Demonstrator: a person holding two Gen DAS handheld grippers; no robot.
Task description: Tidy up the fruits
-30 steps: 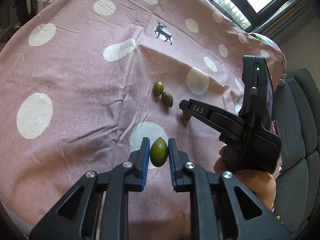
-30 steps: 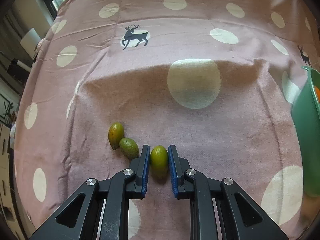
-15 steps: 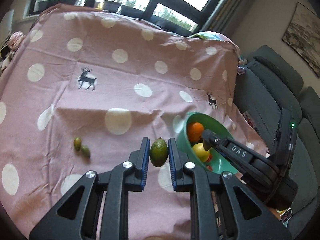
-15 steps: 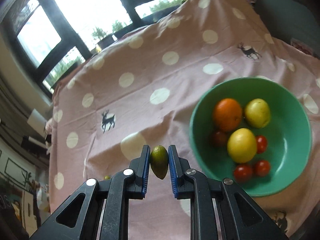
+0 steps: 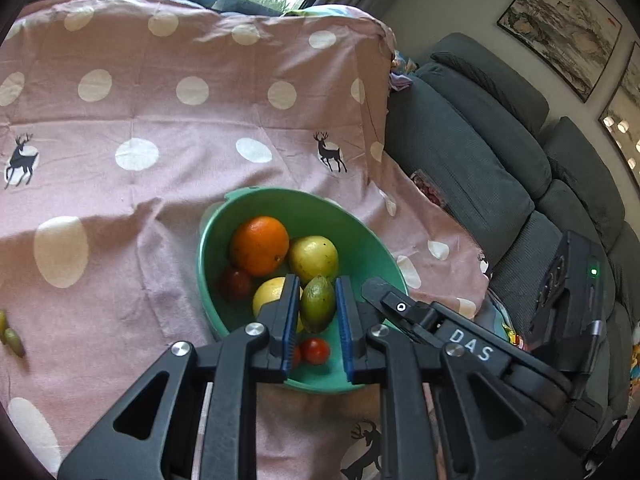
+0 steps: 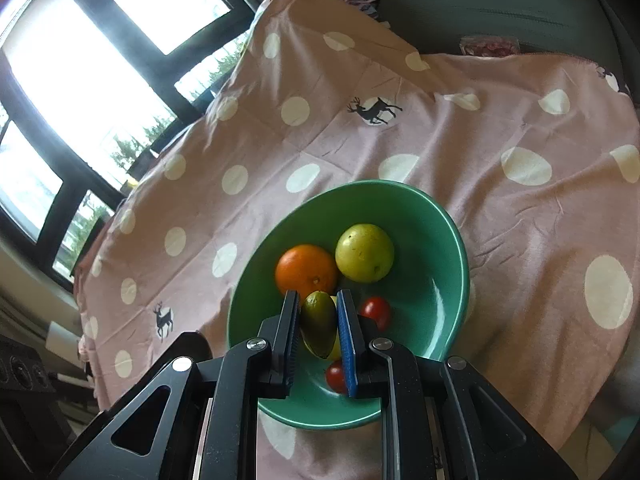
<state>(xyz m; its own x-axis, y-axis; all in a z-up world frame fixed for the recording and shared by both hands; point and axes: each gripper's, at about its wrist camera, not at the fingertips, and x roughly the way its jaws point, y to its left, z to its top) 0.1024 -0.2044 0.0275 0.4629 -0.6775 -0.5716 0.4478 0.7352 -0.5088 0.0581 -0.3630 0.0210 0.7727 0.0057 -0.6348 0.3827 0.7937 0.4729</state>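
My left gripper (image 5: 317, 307) is shut on a small green fruit (image 5: 318, 303) and holds it over the green bowl (image 5: 280, 200). My right gripper (image 6: 318, 328) is shut on another small green fruit (image 6: 319, 328) and holds it over the same bowl (image 6: 444, 240). The bowl holds an orange (image 5: 259, 245), a yellow-green fruit (image 5: 313, 258), a lemon (image 5: 269, 295) and several small red tomatoes (image 5: 315, 350). The right gripper's body (image 5: 460, 344) shows in the left wrist view, beside the bowl. Two small green fruits (image 5: 12, 340) lie on the cloth at far left.
The table is covered by a pink cloth with white dots and deer prints (image 5: 160, 128). A grey sofa (image 5: 500, 168) stands to the right of the table. Windows (image 6: 80, 60) are behind the table's far edge.
Both grippers have lifted their green fruits off the cloth and carried them right, from beside the two loose fruits to above the green bowl. Both stay shut on their fruit.
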